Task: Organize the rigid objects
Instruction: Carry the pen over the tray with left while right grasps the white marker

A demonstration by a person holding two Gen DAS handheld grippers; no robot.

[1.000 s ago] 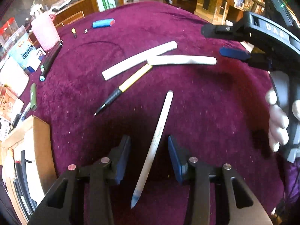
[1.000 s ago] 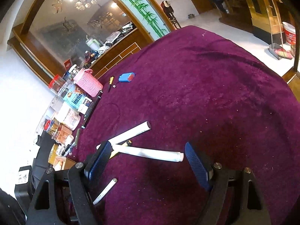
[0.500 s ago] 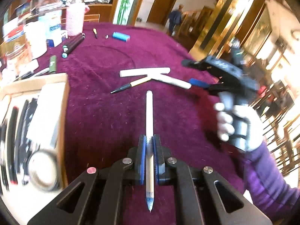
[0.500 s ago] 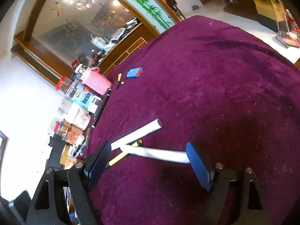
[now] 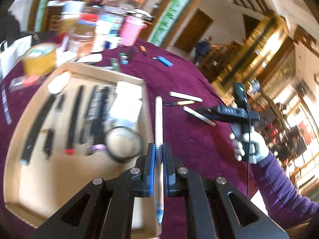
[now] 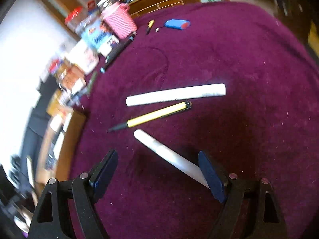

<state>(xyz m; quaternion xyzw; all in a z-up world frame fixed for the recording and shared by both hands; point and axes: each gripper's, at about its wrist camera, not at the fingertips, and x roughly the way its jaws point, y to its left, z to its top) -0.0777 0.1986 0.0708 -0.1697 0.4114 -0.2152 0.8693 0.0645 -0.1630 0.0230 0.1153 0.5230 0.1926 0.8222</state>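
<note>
My left gripper (image 5: 159, 149) is shut on a white pen (image 5: 159, 117) with a blue tip, held in the air at the right edge of a cardboard tray (image 5: 83, 171). The tray holds several dark pens and markers (image 5: 74, 117), a white block and a tape roll (image 5: 122, 144). My right gripper (image 6: 157, 159) is open, hovering low over a white marker (image 6: 169, 155) that lies slantwise between its fingers, untouched. Beyond it lie a yellow-and-black pen (image 6: 157, 115) and a longer white tube (image 6: 175, 94). The right gripper (image 5: 225, 112) also shows in the left wrist view, held by a gloved hand.
The table wears a purple velvet cloth (image 6: 239, 59). At its far edge stand a pink basket (image 6: 119, 21), boxes and jars (image 6: 89, 45). A blue lighter (image 6: 177, 24), a small yellow tool (image 6: 149, 25) and a long black marker (image 6: 119, 49) lie near them. A tan tape roll (image 5: 39, 58) sits beyond the tray.
My left gripper closed on the white pen, lifted it off the cloth and carried it left to the tray. My right gripper swung down over the nearer white marker, staying open.
</note>
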